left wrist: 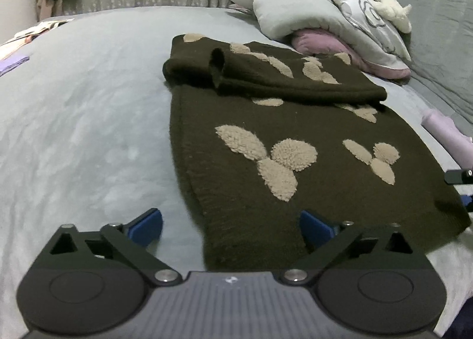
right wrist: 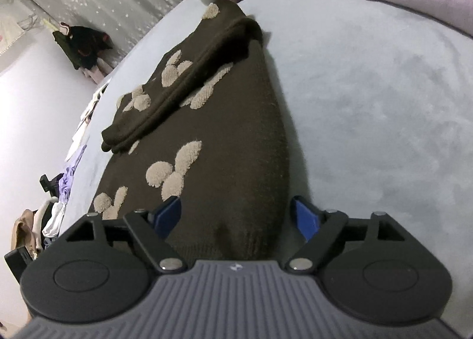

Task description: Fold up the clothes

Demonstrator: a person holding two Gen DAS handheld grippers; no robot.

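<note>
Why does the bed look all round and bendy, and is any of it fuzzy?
Left wrist view: the fisheye lens bulges the grey bed; dark corners; the brown sweater is fairly sharp, the far pillows softer. Right wrist view: tilted, the bed's edge curves strongly; the sweater shows fuzzy patches clearly; the wall at left is washed out bright.

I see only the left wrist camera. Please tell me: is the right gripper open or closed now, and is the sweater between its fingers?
Observer: The right gripper is open. A hem corner of the brown sweater lies between its blue pads, which do not press it.
Operator: Thank you. Are more clothes waiting somewhere?
Observer: Yes. The right wrist view shows a heap of lilac, white and beige garments at the edge of the bed, on the sweater's other side.
</note>
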